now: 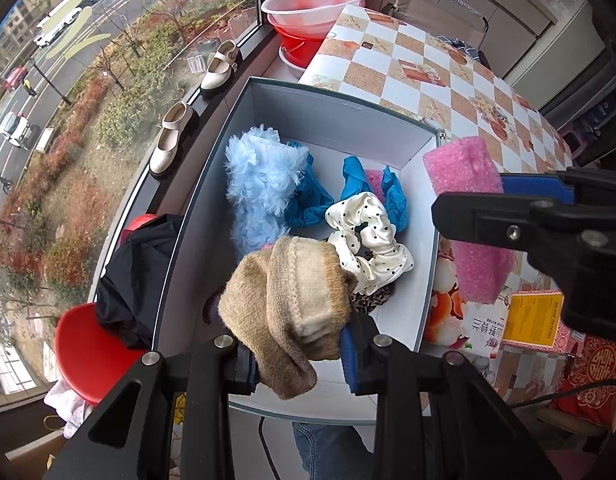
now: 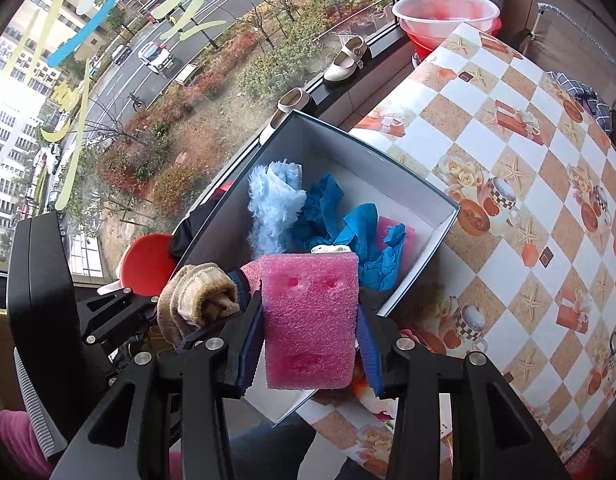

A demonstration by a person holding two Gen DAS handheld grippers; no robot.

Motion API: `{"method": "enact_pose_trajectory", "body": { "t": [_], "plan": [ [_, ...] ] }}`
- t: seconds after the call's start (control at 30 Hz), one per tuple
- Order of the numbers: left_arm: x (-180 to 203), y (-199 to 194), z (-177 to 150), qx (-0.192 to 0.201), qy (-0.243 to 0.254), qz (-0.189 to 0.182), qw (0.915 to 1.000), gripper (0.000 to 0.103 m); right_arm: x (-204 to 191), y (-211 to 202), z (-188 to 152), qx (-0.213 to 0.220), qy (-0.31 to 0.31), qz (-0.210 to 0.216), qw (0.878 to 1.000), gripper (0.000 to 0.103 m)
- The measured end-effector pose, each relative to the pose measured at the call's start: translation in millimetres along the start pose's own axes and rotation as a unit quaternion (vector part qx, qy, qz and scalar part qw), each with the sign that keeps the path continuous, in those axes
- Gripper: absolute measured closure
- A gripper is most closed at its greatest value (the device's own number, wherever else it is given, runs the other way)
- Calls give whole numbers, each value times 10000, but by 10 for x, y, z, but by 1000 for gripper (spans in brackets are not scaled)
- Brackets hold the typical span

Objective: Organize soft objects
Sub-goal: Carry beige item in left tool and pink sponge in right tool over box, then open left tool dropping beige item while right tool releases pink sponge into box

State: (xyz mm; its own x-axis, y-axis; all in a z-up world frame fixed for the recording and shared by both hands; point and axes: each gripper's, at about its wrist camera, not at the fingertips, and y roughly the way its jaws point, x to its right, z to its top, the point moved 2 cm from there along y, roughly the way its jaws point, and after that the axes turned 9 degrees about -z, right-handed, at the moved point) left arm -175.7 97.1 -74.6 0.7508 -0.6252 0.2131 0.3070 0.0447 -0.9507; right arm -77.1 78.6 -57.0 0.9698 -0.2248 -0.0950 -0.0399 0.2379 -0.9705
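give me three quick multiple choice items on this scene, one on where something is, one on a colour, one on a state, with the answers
1. Where does the polka-dot scrunchie lie?
A. inside the grey box
B. on the windowsill
C. in the red basin

2. What colour is the foam block in the right gripper?
A. green
B. pink
C. white

3. What is the state of the left gripper?
A. open and empty
B. shut on the knitted sock
C. shut on a shoe

Answers: 1 A, it rests on the box floor among the other soft things. 2 B, the foam is plainly pink. 3 B, both pads press the tan sock.
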Motion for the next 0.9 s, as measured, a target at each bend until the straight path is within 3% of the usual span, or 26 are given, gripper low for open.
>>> {"method": "enact_pose_trajectory", "body": {
  "t": [0.17, 0.23, 0.27, 0.3, 0.37, 0.5, 0.73, 0.9],
  "plan": [
    [17, 12, -9, 47, 119, 117, 9998, 63, -27, 31, 11, -34, -38, 11, 10000, 59],
    [55, -24, -15, 225, 309, 404, 9985, 37, -54, 57, 14, -101, -82, 137, 9998, 58],
    [69, -49, -12, 320, 376, 478, 9976, 31, -58, 55, 11, -102, -68, 129, 9998, 45],
    [49, -86, -10, 445, 363, 451, 9973, 25, -47, 40, 5, -71, -28, 36, 10000, 21],
    [-1, -147, 8, 602, 259, 327, 9973, 24, 23, -26, -13, 16, 90, -94, 9999, 7],
    [-73, -100, 44, 518, 181, 1, 9985, 23, 122, -179, -45, 171, 292, -101, 9994, 7],
    [-97, 27, 25, 238, 281, -138, 9992, 23, 136, -269, -109, 300, 563, -344, 9974, 7],
    [-119, -59, -10, 580, 405, -405, 9967, 23, 123, -257, -168, 295, 756, -405, 9959, 7]
  ]
}}
